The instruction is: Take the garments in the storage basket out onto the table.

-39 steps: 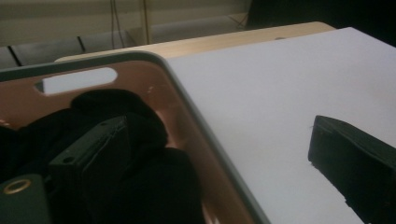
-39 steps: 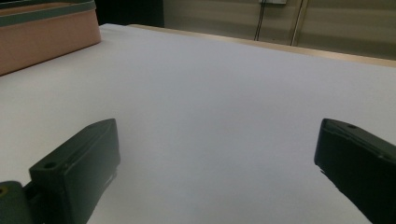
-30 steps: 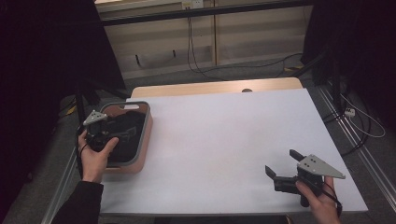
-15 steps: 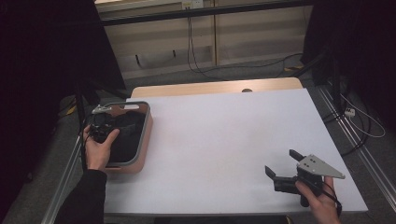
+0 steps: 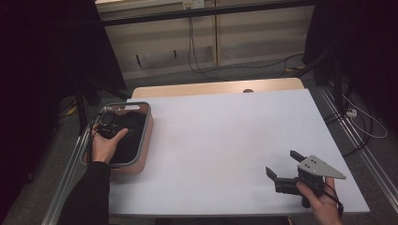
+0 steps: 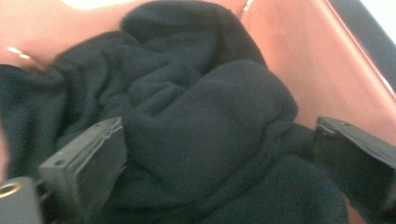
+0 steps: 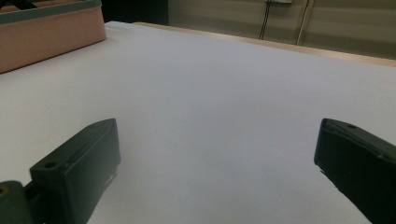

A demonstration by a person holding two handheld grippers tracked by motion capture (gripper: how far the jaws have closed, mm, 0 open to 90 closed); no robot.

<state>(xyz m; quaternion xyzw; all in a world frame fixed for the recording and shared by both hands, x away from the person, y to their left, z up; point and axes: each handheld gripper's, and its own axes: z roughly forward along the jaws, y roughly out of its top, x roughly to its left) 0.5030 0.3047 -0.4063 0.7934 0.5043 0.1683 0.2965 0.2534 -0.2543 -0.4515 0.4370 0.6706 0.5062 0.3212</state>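
Note:
A pink bin (image 5: 146, 136) with a grey rim stands at the table's left edge and holds a crumpled black fleece cloth (image 6: 196, 116). My left gripper (image 5: 110, 123) points down into the bin. Seen in the left gripper view, my left gripper (image 6: 219, 154) is open, its jaws on either side of a thick fold of the cloth. The bin's pink inner wall (image 6: 299, 51) rises behind the cloth. My right gripper (image 5: 281, 163) rests low over the white table (image 5: 220, 140) near the front right corner, open, with nothing between its jaws.
The right gripper view looks across the white tabletop (image 7: 224, 93) toward the bin (image 7: 51, 37) at the far left. A wooden strip (image 5: 216, 88) runs along the table's back edge. Cables (image 5: 361, 122) lie on the floor to the right.
My left gripper has moved forward over the bin and tipped down into it, onto the black cloth. The right gripper has stayed in place.

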